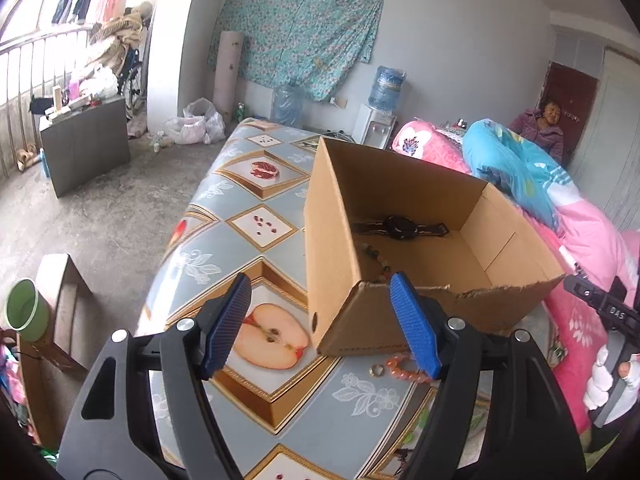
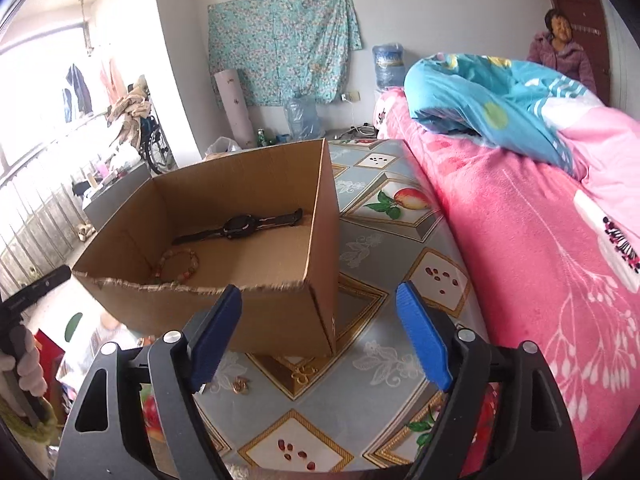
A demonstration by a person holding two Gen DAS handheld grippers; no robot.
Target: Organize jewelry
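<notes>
An open cardboard box [image 1: 336,240] [image 2: 280,308] stands on the fruit-patterned table [image 1: 240,200] [image 2: 400,248]. Inside lie a black watch [image 1: 401,227] [image 2: 240,227] and a beaded bracelet [image 2: 178,266] [image 1: 376,262]. In front of the box on the table lie a pink bead bracelet [image 1: 404,368] and a small ring [image 1: 377,369]. The right wrist view shows two small gold pieces, one [image 2: 240,385] nearer the left finger and one [image 2: 303,374] nearer the box. My left gripper [image 1: 320,320] is open and empty above the box's near corner. My right gripper [image 2: 320,332] is open and empty before the box.
A bed with a pink blanket [image 2: 540,240] and a blue quilt [image 2: 500,100] runs along the table's right side. A person [image 1: 546,124] sits at the back. A green cup [image 1: 26,310] and a stool stand left of the table. A grey cabinet [image 1: 84,148] stands on the floor.
</notes>
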